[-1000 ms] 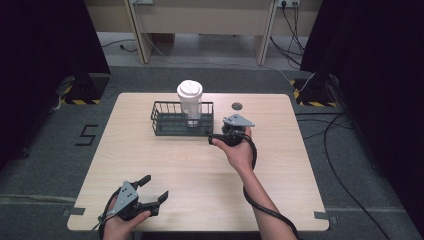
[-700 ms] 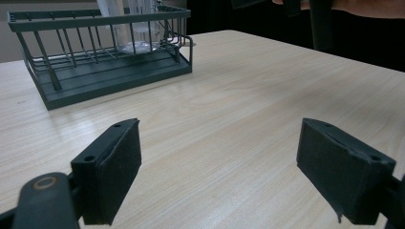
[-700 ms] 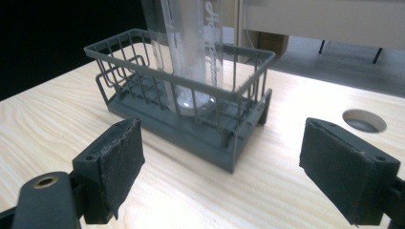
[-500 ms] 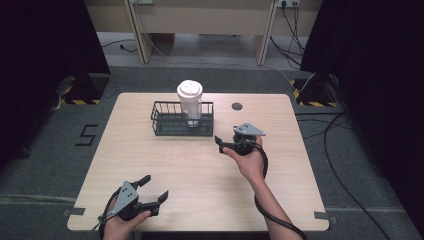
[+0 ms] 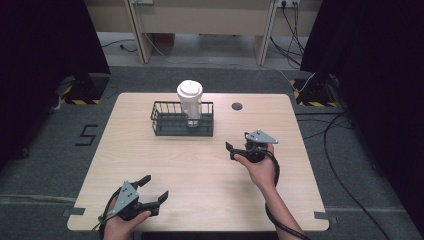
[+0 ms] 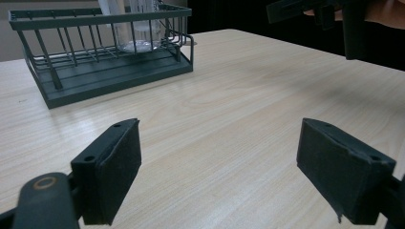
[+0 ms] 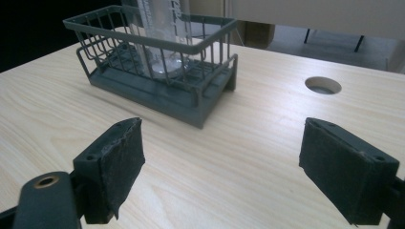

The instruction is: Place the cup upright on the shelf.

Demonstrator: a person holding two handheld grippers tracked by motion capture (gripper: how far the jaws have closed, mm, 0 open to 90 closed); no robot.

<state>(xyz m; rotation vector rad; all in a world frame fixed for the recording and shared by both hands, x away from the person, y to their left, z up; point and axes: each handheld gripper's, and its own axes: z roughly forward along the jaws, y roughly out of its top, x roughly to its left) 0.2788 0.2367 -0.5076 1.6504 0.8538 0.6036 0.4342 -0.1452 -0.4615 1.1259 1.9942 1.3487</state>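
A dark wire basket [image 5: 170, 125] [image 6: 43, 90] [image 7: 153, 95] stands on the far middle of the wooden table [image 5: 200, 165]. A clear cup with a white lid [image 5: 190, 100] stands upright in its right half; its clear body [image 7: 162, 28] shows in the right gripper view. My left gripper [image 5: 156, 190] [image 6: 219, 171] hovers open near the table's front left edge, nothing between its jaws. My right gripper [image 5: 231, 151] [image 7: 222, 169] is open and empty, right of centre, jaws pointing left toward the basket. The right gripper [image 6: 310, 9] also appears top right in the left gripper view.
A round cable hole [image 5: 237, 106] [image 7: 323, 85] sits in the table behind the right gripper. Bare tabletop lies between both grippers and the basket. Cables [image 5: 345, 150] run across the floor at the right.
My right gripper has drawn back from beside the basket's right end toward the person and to the right. The left gripper has stayed put.
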